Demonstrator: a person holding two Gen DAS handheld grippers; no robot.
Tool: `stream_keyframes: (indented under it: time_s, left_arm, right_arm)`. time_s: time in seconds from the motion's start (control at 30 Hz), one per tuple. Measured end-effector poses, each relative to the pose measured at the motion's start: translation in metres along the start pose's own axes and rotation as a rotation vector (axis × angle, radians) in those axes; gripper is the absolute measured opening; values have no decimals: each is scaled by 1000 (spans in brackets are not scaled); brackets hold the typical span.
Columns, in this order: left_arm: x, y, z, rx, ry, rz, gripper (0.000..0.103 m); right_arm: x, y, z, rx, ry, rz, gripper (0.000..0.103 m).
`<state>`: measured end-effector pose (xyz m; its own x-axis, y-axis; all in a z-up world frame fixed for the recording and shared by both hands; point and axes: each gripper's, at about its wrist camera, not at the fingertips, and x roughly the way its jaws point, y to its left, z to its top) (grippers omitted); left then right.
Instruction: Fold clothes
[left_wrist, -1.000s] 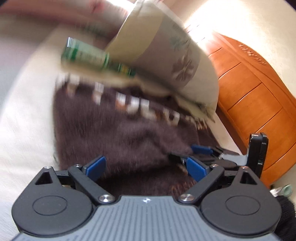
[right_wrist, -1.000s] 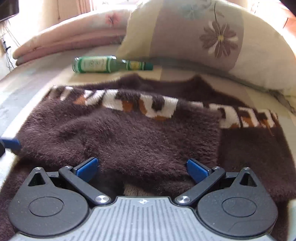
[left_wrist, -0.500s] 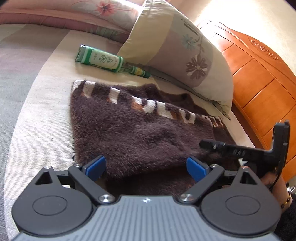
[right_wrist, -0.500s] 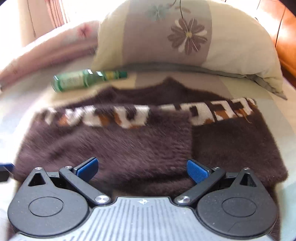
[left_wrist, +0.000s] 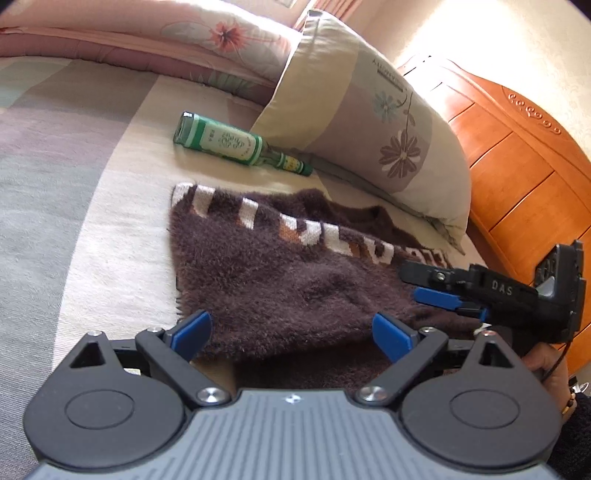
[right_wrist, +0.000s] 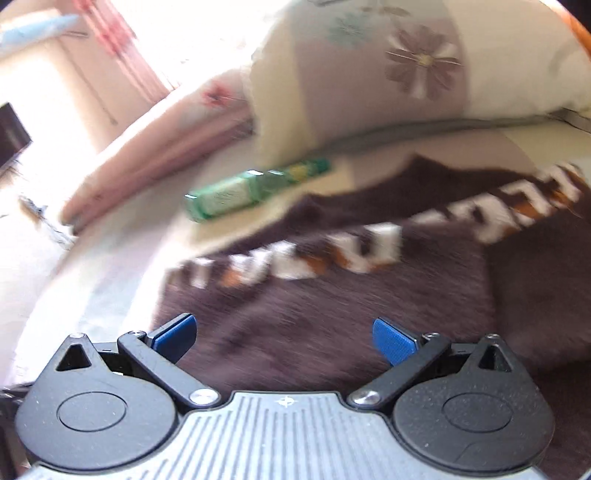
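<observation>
Swung left and tilted since a moment ago, right gripper with fingers spread wide, empty, above folded brown sweater on bed; left gripper likewise spread at its near edge, beside green bottle and pillow

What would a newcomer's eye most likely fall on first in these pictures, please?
Probably the fuzzy brown sweater with its white and orange band, spread flat on the bed. Behind it a green glass bottle lies on its side by the flowered pillow. Both grippers, left and right, are open over the sweater's near edge.
</observation>
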<state>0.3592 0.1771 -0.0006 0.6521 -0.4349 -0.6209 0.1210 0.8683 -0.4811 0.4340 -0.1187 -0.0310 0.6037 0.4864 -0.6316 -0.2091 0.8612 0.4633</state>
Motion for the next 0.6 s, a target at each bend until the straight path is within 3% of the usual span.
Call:
stream_keyframes:
  time_s: [0.13,0.23,0.47,0.6]
  left_arm:
    - [-9,-1,2,6,-21,-20,94]
    - [-14,0,4,14,-31,-30,94]
    - [-28,-4,6,24,-35,-89,94]
    - [-28,-10,6,49,-31,-82,95]
  right_arm:
    - [31,1,-11,-2,112,-82,103]
    - [30,14,-11,-25,83,-100,103]
    - [61,51,8,-112,76,3,103]
    - [86,47,3,-61,134,2,103]
